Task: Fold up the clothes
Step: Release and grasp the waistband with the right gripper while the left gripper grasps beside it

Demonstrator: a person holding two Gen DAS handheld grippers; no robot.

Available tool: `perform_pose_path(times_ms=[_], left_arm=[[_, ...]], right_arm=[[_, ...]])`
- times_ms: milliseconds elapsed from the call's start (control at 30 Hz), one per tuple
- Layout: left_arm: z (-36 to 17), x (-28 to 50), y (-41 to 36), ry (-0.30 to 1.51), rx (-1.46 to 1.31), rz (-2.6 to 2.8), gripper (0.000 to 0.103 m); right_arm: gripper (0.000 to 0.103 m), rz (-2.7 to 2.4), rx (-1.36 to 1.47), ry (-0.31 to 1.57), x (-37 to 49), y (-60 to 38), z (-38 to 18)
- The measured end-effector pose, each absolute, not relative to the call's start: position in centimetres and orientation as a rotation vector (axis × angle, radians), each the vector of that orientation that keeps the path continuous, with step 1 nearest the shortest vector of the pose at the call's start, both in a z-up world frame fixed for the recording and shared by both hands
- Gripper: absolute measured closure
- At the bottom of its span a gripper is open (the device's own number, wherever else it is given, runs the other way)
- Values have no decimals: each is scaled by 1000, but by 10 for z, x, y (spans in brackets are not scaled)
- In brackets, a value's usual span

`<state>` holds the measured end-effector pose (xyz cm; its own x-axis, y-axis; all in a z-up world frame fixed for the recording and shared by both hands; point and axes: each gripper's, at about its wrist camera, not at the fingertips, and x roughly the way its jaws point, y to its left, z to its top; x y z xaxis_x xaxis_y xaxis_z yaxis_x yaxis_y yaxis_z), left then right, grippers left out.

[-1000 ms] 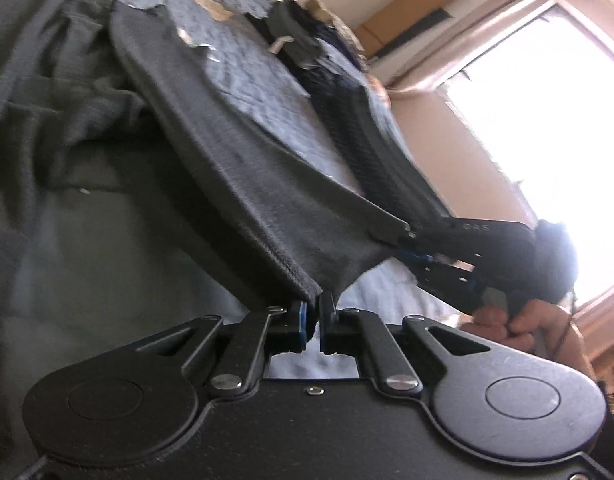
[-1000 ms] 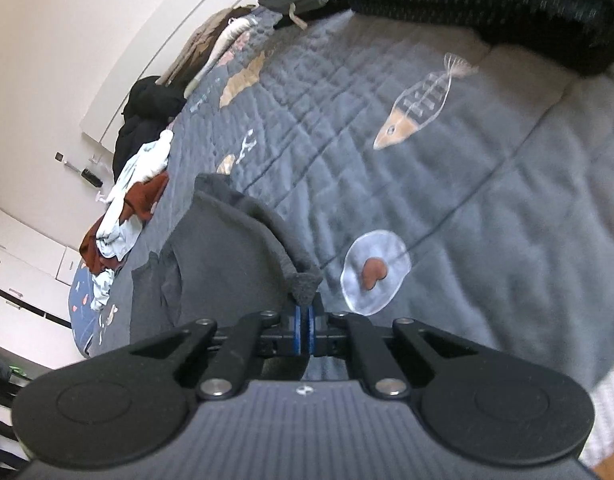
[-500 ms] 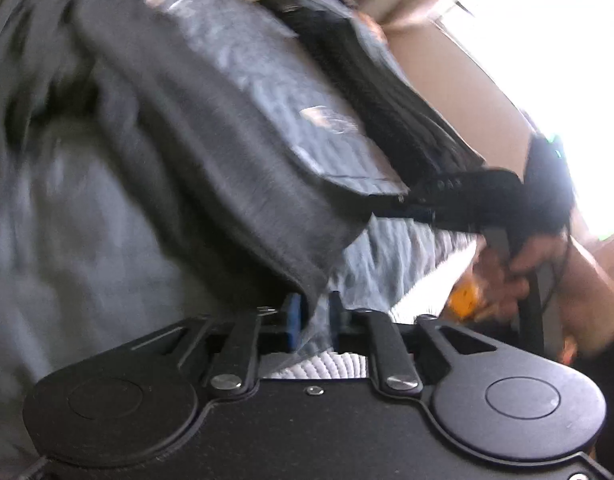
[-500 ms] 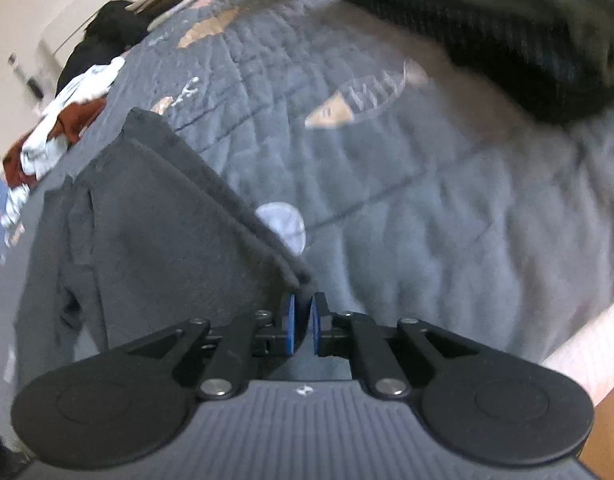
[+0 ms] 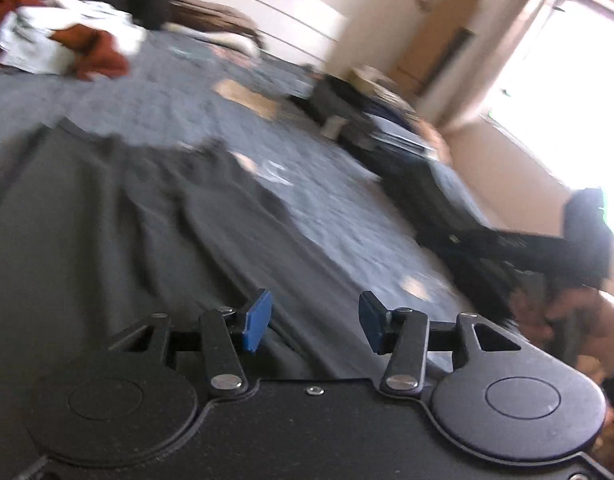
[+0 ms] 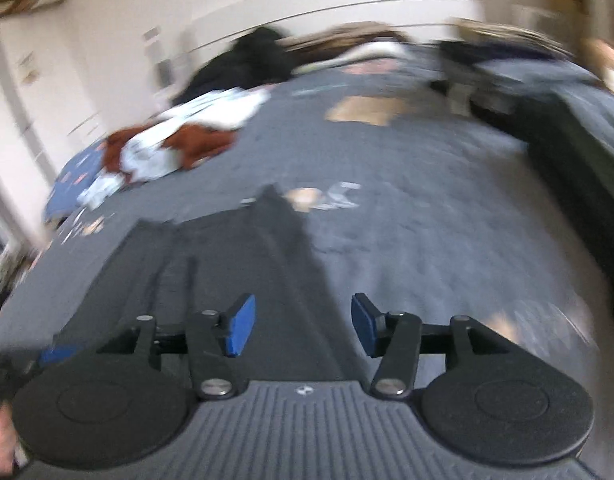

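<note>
A dark grey garment (image 5: 119, 240) lies spread flat on the grey quilted bed cover (image 5: 339, 208). My left gripper (image 5: 313, 322) hovers over its near edge with the jaws opening, and nothing is pinched between the blue pads (image 5: 259, 320). To the right, a hand holds my right gripper (image 5: 507, 240) above the cover. In the right wrist view the same garment (image 6: 227, 260) lies ahead and to the left. My right gripper (image 6: 301, 324) is above its right edge with its jaws opening and no cloth between them. Both views are blurred.
A heap of white and rust clothes (image 6: 179, 148) lies at the far left of the bed, with a black garment (image 6: 251, 60) behind it. Dark folded clothes (image 5: 387, 136) are stacked along the right side. A bright window (image 5: 567, 80) is at the right.
Both grippers held the garment's edge shut a second ago. They have since let go, opened, lifted and swung, and the garment now lies flat on the bed.
</note>
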<state>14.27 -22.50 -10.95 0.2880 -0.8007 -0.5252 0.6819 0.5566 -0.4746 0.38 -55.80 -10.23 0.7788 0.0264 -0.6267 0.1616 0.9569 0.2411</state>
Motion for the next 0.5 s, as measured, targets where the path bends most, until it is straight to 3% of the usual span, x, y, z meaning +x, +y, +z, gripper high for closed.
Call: perform_pose_path(times_ms=[300, 500], left_arm=[[-127, 213, -268, 763, -38, -912, 56], [-149, 228, -283, 760, 35, -904, 57]], right_arm=[[47, 98, 123, 776, 146, -532, -150], [47, 107, 94, 772, 176, -534, -174]])
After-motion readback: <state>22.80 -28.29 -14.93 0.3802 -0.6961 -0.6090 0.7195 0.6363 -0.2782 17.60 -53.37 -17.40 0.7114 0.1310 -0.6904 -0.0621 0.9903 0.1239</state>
